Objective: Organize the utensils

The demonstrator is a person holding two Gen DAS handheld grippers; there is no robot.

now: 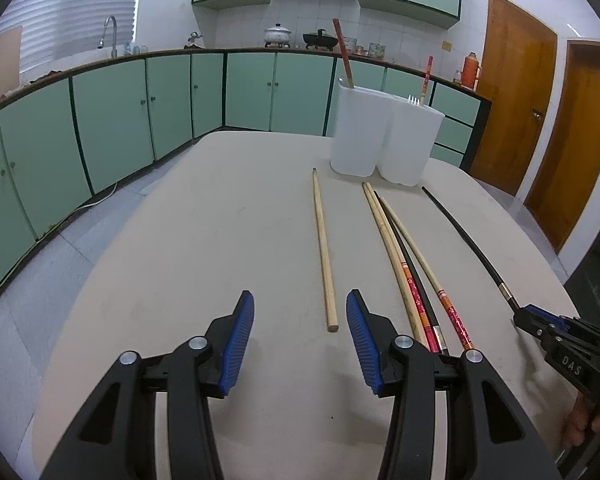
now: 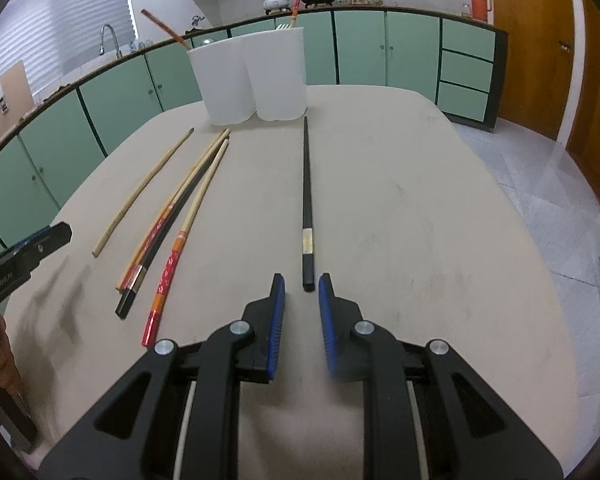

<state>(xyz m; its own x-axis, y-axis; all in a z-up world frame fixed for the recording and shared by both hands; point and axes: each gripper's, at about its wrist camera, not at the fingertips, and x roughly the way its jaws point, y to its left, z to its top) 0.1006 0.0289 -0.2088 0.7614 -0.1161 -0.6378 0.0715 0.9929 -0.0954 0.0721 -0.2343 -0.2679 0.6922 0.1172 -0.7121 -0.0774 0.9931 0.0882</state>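
Nearest to the lens, left gripper (image 1: pixel 300 320), jaws spread wide and holding nothing, low over the beige table (image 1: pixel 204 240). Just ahead between the blue pads (image 1: pixel 240 336), the near end of a plain wooden chopstick (image 1: pixel 323 254), lying alone and pointing toward the white utensil holder (image 1: pixel 384 136) at the far side of the table. To the right of it, a bundle of chopsticks (image 1: pixel 404 264): pale wooden ones with red patterned ends, crossed with a black one, touching each other.

Right gripper (image 2: pixel 302 292), also released, jaws apart, with the butt end of a separate black chopstick (image 2: pixel 306 200) just in front of the gap, not pinched. This stick straight, tip near the base of the holder. Inside the holder, two red-handled chopsticks (image 2: pixel 164 28) leaning out of separate compartments, plus white fork tines (image 2: pixel 283 26).
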